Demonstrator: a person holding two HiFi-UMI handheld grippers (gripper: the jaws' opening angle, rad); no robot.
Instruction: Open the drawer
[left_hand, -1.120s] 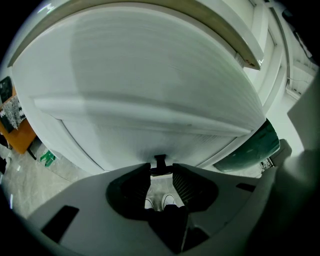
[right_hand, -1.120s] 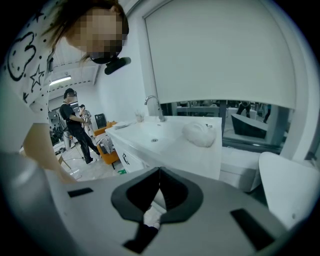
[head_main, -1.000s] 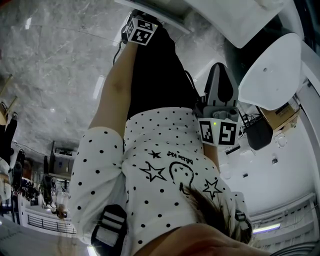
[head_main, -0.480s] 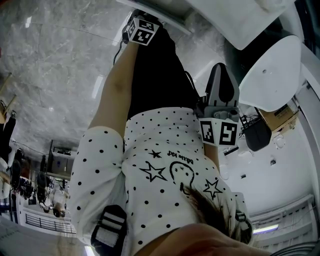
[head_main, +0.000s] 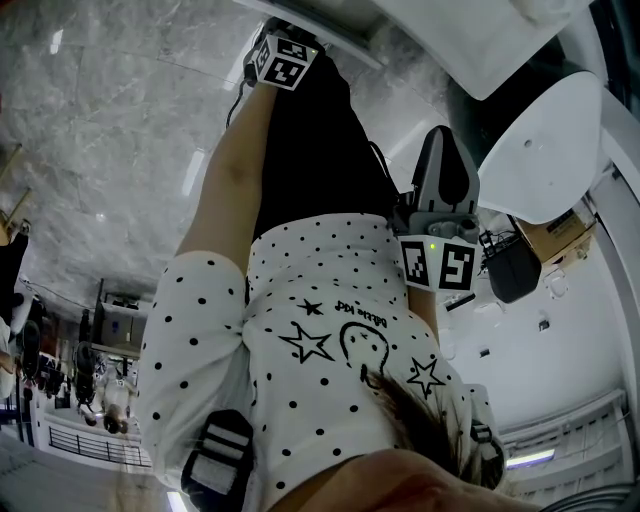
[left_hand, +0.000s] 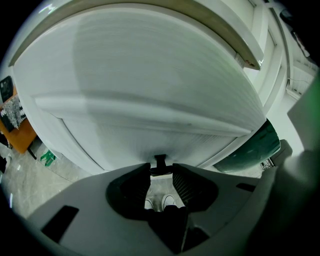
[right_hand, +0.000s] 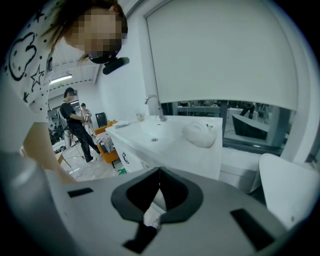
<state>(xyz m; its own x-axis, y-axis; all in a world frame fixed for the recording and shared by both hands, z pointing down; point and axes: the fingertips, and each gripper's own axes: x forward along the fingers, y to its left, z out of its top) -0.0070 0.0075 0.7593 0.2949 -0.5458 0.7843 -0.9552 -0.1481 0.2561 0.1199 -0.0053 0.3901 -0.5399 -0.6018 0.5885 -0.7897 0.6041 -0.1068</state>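
Left gripper (left_hand: 161, 171) clamps the black handle (left_hand: 160, 161) of a white vanity drawer (left_hand: 150, 95); right gripper (right_hand: 160, 172) hangs closed and empty over the grey marble floor (head_main: 100, 110).

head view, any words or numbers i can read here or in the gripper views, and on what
Shirt: one short line of print above the smiley, upside down, too small to read.
Left cube, right cube: square black-and-white patterns, no words.
Drawer front and drawer handle in the left gripper: no print.
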